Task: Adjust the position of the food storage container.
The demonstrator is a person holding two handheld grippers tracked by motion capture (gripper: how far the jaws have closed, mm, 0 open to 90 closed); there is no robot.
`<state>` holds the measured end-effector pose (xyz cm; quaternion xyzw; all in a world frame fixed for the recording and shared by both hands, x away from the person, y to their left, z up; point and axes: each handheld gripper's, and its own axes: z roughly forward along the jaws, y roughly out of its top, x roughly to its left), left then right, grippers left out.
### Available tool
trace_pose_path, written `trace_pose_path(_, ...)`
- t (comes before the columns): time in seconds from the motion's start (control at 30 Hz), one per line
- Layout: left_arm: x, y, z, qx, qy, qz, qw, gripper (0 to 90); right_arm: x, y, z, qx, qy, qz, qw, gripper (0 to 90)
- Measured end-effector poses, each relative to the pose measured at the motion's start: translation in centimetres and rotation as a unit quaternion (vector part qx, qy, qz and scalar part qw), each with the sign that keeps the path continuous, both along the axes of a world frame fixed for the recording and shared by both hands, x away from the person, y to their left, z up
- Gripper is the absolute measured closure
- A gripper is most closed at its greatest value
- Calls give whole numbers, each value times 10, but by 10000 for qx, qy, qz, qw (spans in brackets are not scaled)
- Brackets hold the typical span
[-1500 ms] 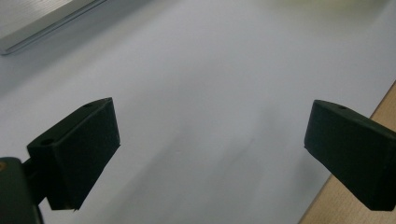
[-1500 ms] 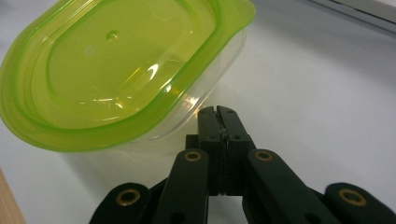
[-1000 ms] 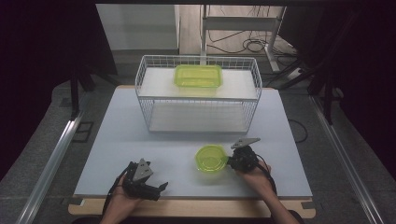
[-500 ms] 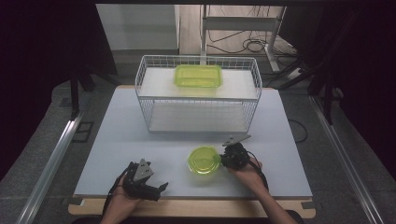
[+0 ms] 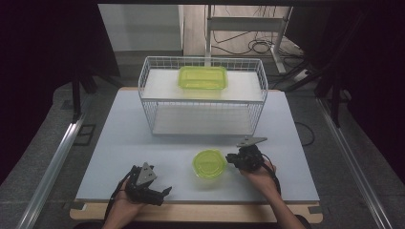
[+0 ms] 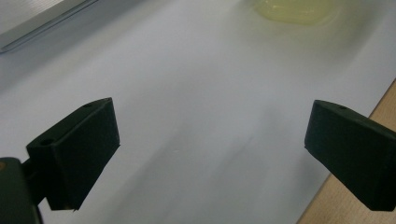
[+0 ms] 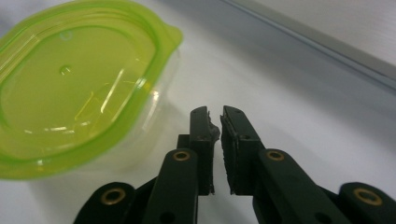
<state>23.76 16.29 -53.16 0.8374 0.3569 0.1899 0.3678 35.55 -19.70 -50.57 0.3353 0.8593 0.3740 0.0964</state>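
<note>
A round clear container with a lime-green lid (image 5: 209,163) sits on the white table (image 5: 119,143) near its front edge; it also lies close by in the right gripper view (image 7: 79,88) and far off in the left gripper view (image 6: 294,9). My right gripper (image 5: 230,159) lies just right of it, pointing at its lid tab. Its jaws (image 7: 214,114) have just been opening and stand a narrow gap apart with nothing between them. My left gripper (image 5: 165,191) rests at the front left, jaws wide open (image 6: 212,126) over bare table.
A white wire basket (image 5: 200,102) stands at the back middle of the table. On the shelf inside it lies a rectangular lime-green lidded container (image 5: 202,77). The table's wooden front edge (image 5: 191,212) runs just below both hands.
The round container and my right gripper shifted slightly left together. The right jaws, closed at the lid's edge before, now stand slightly apart and off the container. The left hand stayed still.
</note>
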Motion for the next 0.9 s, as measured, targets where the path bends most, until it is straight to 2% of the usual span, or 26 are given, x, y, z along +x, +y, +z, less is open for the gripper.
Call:
trace_pose_path(0.1,0,0,0,-24,9,-12,10000,29,-3,-9,6,86,-60,-115,9999,755)
trace_pose_path(0.17,0,1,0,-156,14,-27,9999,27,-6,-14,10,143,-86,-150,9997,703)
trace_pose_path(0.27,1,2,2,-399,23,-8,9992,27,-12,-18,15,120,-145,-248,9995,603)
trace_pose_path(0.47,1,4,2,-544,38,35,9985,23,-27,-24,22,261,-309,-380,9985,357)
trace_pose_path(0.63,1,3,1,-484,49,0,9988,22,-37,-26,22,386,-411,-415,9975,176)
trace_pose_path(0.77,0,3,1,-408,26,-9,9992,21,-41,-25,20,427,-452,-313,9976,103)
trace_pose_path(0.9,0,4,1,-388,19,10,9992,21,-42,-27,17,459,-478,-233,9975,79)
